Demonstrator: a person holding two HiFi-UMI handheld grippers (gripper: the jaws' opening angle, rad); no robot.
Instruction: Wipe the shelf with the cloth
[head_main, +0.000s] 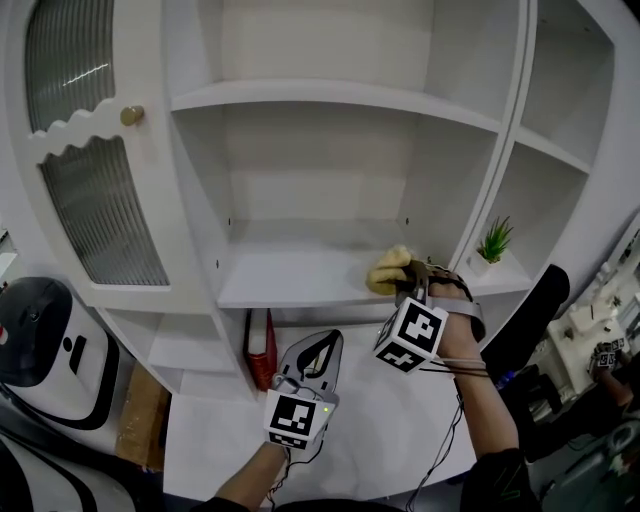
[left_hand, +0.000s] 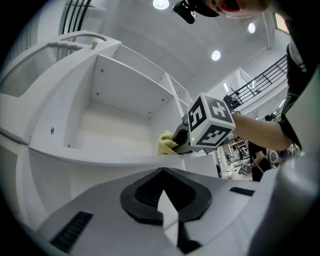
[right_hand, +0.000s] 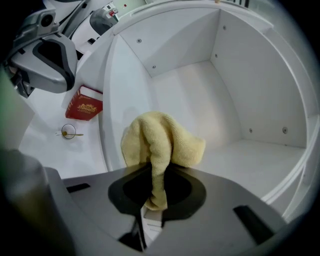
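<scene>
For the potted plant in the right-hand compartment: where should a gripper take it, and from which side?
Probably grip the potted plant low, at its pot under the spiky leaves, coming from the open front; the leaves fan out on top and the cabinet upright stands close on its left.

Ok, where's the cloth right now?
Head view, right of centre: the cloth is pinched in the right gripper, at the front right of the middle shelf.
</scene>
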